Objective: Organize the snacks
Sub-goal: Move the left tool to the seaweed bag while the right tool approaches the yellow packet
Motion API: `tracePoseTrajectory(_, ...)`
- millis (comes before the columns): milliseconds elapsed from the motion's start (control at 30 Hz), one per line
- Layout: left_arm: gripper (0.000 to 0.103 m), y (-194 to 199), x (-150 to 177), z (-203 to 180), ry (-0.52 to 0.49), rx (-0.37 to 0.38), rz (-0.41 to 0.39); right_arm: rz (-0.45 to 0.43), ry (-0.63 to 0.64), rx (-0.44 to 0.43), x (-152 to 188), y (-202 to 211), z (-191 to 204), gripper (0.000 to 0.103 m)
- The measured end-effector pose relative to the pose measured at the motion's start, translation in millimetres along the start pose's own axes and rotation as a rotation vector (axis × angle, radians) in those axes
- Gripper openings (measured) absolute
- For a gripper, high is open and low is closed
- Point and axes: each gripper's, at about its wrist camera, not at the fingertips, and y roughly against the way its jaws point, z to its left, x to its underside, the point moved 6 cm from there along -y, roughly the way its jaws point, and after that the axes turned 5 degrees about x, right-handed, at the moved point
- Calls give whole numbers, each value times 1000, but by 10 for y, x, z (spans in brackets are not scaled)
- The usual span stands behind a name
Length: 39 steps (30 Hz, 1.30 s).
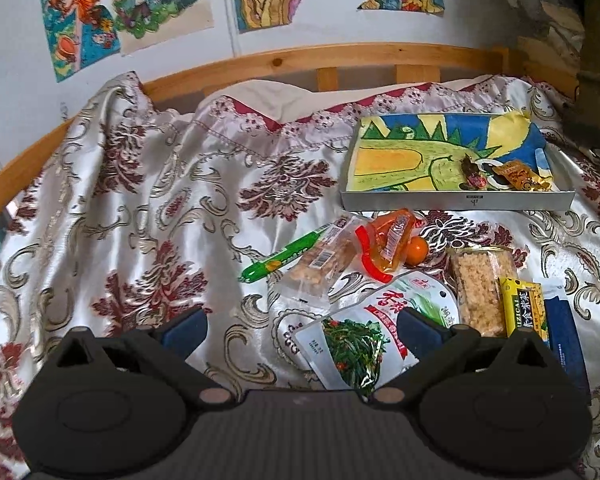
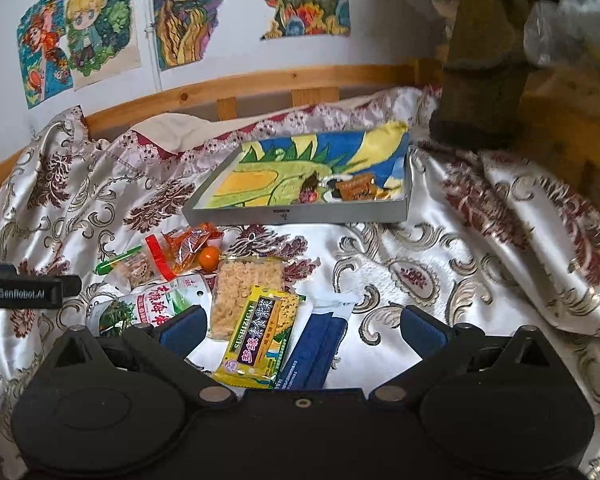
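A shallow grey tray lined with a dinosaur drawing lies on the bed, with a few small wrapped snacks in its right end. In front of it are loose snacks: a green stick, a clear biscuit pack, an orange packet, a small orange, a rice crisp bar, a white seaweed pouch, a yellow packet and a blue packet. My left gripper is open above the pouch. My right gripper is open over the yellow and blue packets.
A shiny patterned bedspread covers the bed, rumpled at the right. A wooden rail runs behind it under a wall of drawings. Dark clutter stands at the back right. The left gripper's body shows at the left edge.
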Motion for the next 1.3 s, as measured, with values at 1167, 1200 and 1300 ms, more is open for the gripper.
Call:
tracePoseTrajectory(1167,87,-1017,233,-495,-474,438,168,263,-17,-217,140,-1070,264,74)
tracePoseTrajectory(1200,84,-1028,229,-490,-475,427,172,265,-10,-219,144,-1086,287,71)
tracePoseTrajectory(1300,82,-1020,225,-510,-481,427,181,257,16,-220,146,-1108,342,70)
